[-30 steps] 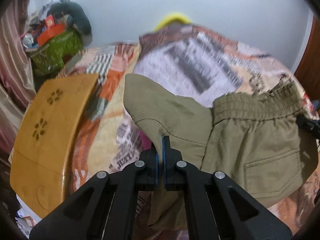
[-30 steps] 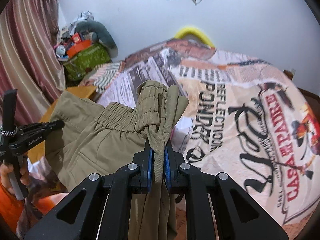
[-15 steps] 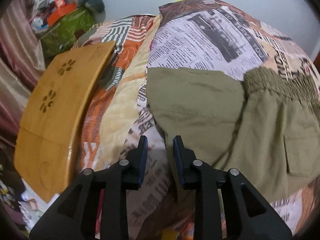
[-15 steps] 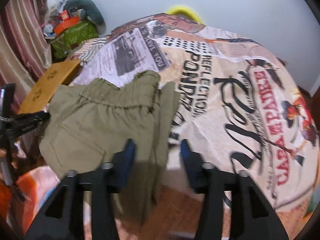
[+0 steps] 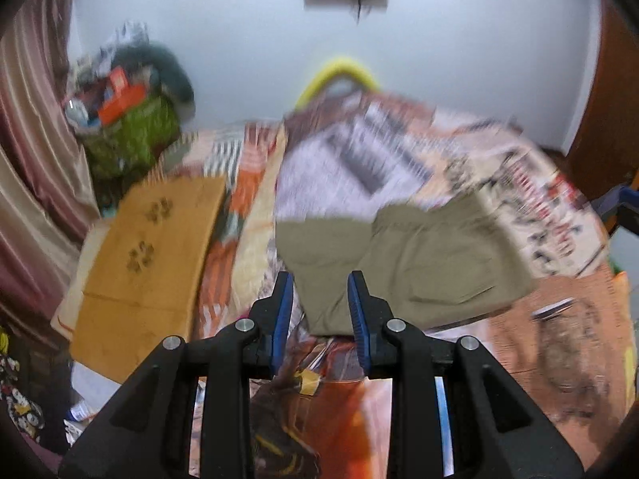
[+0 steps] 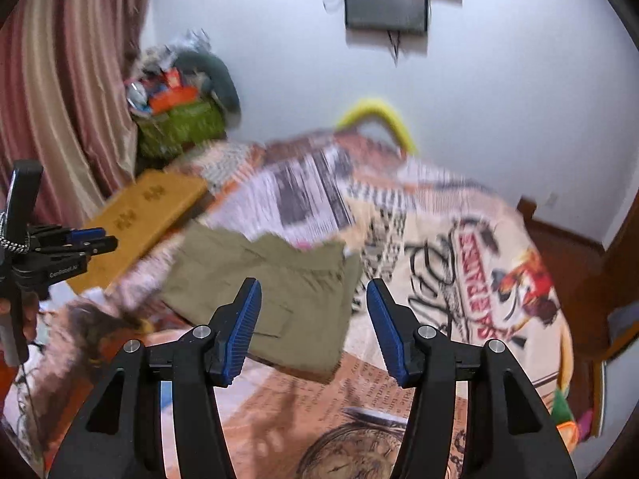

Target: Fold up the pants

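Note:
The olive-green pants [image 5: 403, 255] lie folded in a flat bundle on the printed bedspread [image 5: 359, 167], near its front edge. They also show in the right wrist view [image 6: 275, 279]. My left gripper [image 5: 319, 311] is open and empty, held back just short of the bundle's near left corner. My right gripper [image 6: 313, 323] is open wide and empty, above the bundle's near right part. The left gripper shows at the left edge of the right wrist view [image 6: 92, 239]. Both views are blurred by motion.
A wooden lap table [image 5: 147, 263] lies at the bed's left side. A green bag of clutter [image 5: 127, 127] stands in the back left corner by pink curtains [image 5: 32, 167]. A yellow hoop [image 5: 339, 76] leans on the wall. A dark screen [image 6: 383, 0] hangs above.
Both grippers let go of the pants, opened and pulled back and up from the bed. The pants now lie flat on the bedspread.

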`<state>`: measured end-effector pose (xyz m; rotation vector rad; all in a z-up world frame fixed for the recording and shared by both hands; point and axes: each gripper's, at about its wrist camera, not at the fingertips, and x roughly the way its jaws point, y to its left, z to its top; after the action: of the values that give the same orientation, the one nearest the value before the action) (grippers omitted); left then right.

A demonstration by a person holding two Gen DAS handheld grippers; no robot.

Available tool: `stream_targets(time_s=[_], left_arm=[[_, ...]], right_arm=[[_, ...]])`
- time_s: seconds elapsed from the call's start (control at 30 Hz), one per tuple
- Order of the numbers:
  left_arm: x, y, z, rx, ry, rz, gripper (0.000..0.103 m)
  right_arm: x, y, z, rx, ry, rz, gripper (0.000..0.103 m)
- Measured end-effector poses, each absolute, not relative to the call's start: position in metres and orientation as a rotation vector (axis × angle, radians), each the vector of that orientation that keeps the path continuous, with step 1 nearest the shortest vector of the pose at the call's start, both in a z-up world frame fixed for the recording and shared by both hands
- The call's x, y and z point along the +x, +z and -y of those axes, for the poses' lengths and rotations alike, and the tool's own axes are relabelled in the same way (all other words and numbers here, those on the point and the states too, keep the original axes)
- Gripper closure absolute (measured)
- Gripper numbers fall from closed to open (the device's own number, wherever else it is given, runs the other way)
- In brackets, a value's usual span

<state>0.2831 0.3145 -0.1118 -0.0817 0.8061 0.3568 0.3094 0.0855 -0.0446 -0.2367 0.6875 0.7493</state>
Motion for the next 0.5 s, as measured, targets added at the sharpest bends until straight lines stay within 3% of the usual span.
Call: stream_targets(time_s=[0.2, 0.33, 0.5], left_arm=[[0.208, -0.022, -0.255, -0.017, 0.314, -0.588, 0.071], [0.154, 0.013, -0.214, 0.006, 0.303, -0.448, 0.06], [0.097, 0.039, -0.177, -0.005, 0.275, -0.342, 0.06]], right_arm=[[0.248, 0.022, -0.06, -0.147, 0.817, -0.523, 0.051], [0.202, 0.057, -0.039, -0.089, 0.851, -0.404, 0.051], [0.145, 0.084, -0.01, 0.001, 0.883, -0.265, 0.051]])
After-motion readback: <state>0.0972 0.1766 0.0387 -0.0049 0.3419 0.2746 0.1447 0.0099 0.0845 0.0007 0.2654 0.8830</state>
